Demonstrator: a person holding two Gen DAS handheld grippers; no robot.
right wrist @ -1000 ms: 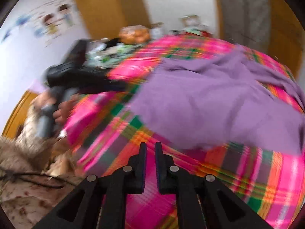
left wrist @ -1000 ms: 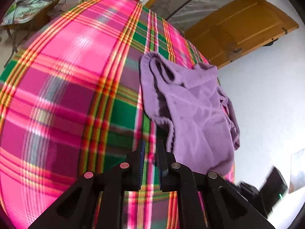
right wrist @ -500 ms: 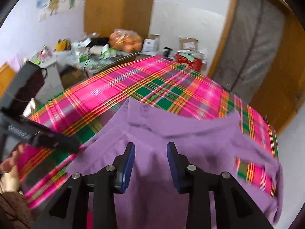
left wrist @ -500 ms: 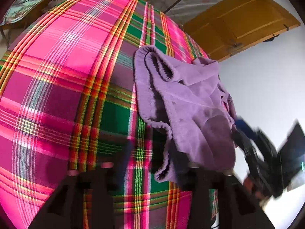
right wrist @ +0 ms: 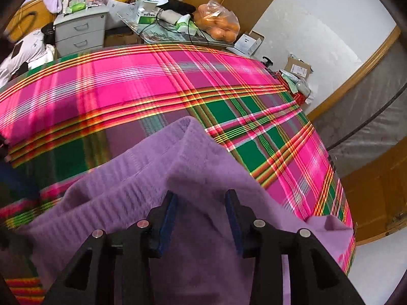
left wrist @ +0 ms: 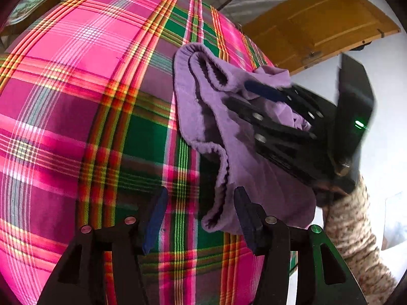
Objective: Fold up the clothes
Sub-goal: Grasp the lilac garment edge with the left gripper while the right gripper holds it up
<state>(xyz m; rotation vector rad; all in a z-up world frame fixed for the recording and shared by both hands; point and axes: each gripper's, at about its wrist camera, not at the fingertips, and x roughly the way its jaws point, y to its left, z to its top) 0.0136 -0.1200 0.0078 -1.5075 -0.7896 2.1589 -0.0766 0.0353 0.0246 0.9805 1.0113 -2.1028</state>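
A purple knitted garment (left wrist: 244,152) lies crumpled on a bed covered by a pink, green and yellow plaid cloth (left wrist: 84,96), near the cloth's right edge in the left wrist view. Its ribbed hem curls up in loose folds, and one corner hangs down toward the camera.

The left gripper (left wrist: 199,213) points down at the bed with its jaws standing wide apart; they have just been opening. The hanging corner of the garment sits in the gap, close against the right finger, but the blue pads do not press on it.

The right gripper (right wrist: 201,216) reaches over the garment from the opposite side. Its jaws are partly apart and have just been opening a little further. Purple fabric fills the space under and between them, and a raised fold stands just ahead of the fingertips, though nothing is pinched. In the left wrist view this gripper appears blurred over the far part of the garment, with a speckled knitted sleeve (left wrist: 351,231) behind it.

Beyond the bed, the right wrist view shows a cluttered table (right wrist: 162,33) with a bag of oranges (right wrist: 218,24), a grey drawer unit (right wrist: 81,29) and some cardboard boxes. A wooden door (left wrist: 318,23) stands past the bed's far corner in the left wrist view
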